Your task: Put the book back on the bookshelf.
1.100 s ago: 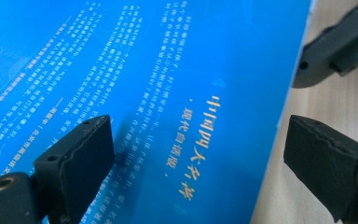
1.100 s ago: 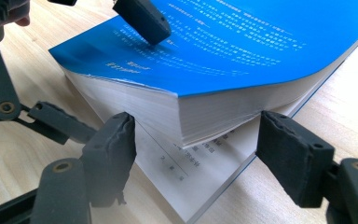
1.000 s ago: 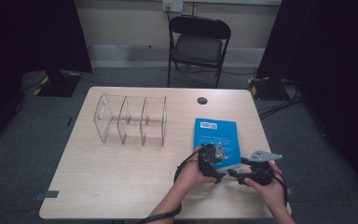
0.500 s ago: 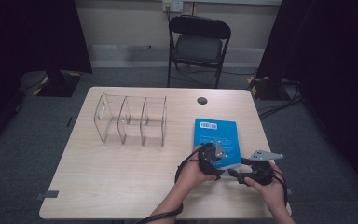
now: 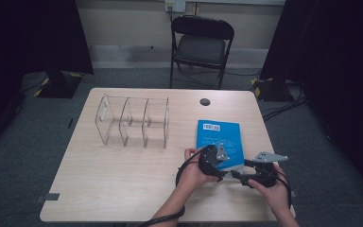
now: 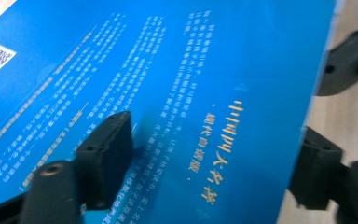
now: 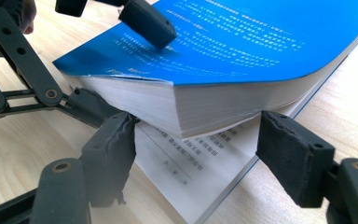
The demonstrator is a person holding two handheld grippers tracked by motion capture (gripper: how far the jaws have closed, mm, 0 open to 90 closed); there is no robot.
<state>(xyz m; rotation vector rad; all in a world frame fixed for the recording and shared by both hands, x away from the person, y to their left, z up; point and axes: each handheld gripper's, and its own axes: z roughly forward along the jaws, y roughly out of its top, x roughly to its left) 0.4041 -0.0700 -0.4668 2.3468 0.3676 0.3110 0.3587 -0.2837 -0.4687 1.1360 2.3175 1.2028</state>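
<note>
Near the front right corner of the surface (image 5: 123,189), your blue book (image 5: 220,142) lies flat with its near end lifted off the bottom pages. Your left hand-held gripper (image 5: 220,166) straddles that raised block, one pad on the cover and the other beneath; its jaws have just been closing on it, and the pads look pressed against it. Your right hand-held gripper (image 7: 196,154) sits just beside the lifted corner with jaws apart, gripping nothing, the page edges between its pads untouched. So the pick-up is only begun: the corner is raised, the book has not left the surface, and the clear three-slot rack (image 5: 132,122) stands well apart, holding nothing.
</note>
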